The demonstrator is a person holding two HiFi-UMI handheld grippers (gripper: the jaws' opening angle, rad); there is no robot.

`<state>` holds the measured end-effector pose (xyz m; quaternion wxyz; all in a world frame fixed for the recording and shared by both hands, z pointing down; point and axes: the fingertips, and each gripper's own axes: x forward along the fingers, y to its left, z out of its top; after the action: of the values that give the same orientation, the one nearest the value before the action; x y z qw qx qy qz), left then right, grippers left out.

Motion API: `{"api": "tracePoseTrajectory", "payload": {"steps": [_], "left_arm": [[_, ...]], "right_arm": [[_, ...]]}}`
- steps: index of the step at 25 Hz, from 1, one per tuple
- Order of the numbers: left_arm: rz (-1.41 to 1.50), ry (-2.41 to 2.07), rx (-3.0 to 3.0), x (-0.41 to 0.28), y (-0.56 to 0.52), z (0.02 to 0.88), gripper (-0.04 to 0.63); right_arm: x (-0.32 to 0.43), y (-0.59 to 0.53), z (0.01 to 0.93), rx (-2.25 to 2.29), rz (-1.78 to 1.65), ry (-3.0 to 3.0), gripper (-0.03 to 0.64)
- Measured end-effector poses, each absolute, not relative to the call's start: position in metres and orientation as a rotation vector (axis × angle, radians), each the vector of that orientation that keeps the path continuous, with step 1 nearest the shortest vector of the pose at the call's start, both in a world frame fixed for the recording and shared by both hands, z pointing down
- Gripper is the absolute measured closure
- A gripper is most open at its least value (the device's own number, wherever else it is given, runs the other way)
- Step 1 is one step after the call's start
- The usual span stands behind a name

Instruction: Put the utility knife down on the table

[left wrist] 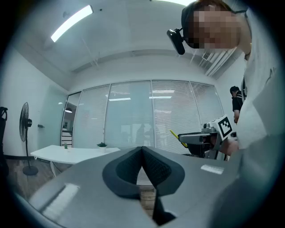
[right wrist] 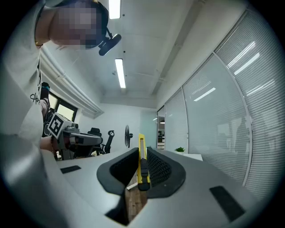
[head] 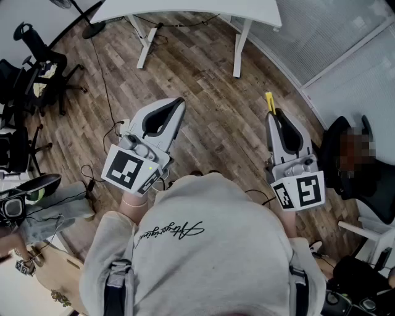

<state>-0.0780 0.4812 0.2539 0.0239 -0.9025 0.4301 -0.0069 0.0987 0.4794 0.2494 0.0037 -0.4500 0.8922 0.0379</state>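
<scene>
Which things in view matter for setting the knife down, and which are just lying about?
For the job:
utility knife, clamped in the jaws of the right gripper
white table

Not part of it:
floor fan
black office chair
left gripper, jaws together, empty

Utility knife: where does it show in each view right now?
Head view: utility knife, yellow tip poking from the right gripper, right of centre.
Left gripper view: its small yellow tip, right of centre.
Right gripper view: dead centre, clamped between the jaws.
Shared landmark: the white desk.
</scene>
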Motion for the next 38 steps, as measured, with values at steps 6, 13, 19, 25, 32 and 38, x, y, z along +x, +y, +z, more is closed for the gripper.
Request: {"api": "tracePoseTrajectory", "payload": {"steps": [6,13,19,25,32,38], "left_arm": [[-0.021,1.329,-2.791,-0.074,0.482,0.254,0.597],[-0.016,1.295,-2.789,-0.086,0.484,0.253,0.597],[-0.025,1.277,-2.804,-0.100,0.488,0.263,0.597],[-0.031,1.253,-2.827,-0.118,0.487,0.273,0.597],[-0.006,1.229,-2.855,-0.125,0.475,0.276,0.597],[-0.006,1.207,-2.855,-0.119,0.448,0.276,0.597]], "right_arm": [[0.101,0.480,0.251,-1.403,0.111,2.803,0.558],[0.089,0.481,0.248,-1.400,0.115,2.786,0.557],[0.077,0.485,0.259,-1.421,0.101,2.783,0.555],[0.062,0.488,0.262,-1.447,0.133,2.755,0.555],[0.051,0.484,0.260,-1.469,0.161,2.757,0.555],[0.053,0.458,0.261,-1.467,0.174,2.754,0.555]]}}
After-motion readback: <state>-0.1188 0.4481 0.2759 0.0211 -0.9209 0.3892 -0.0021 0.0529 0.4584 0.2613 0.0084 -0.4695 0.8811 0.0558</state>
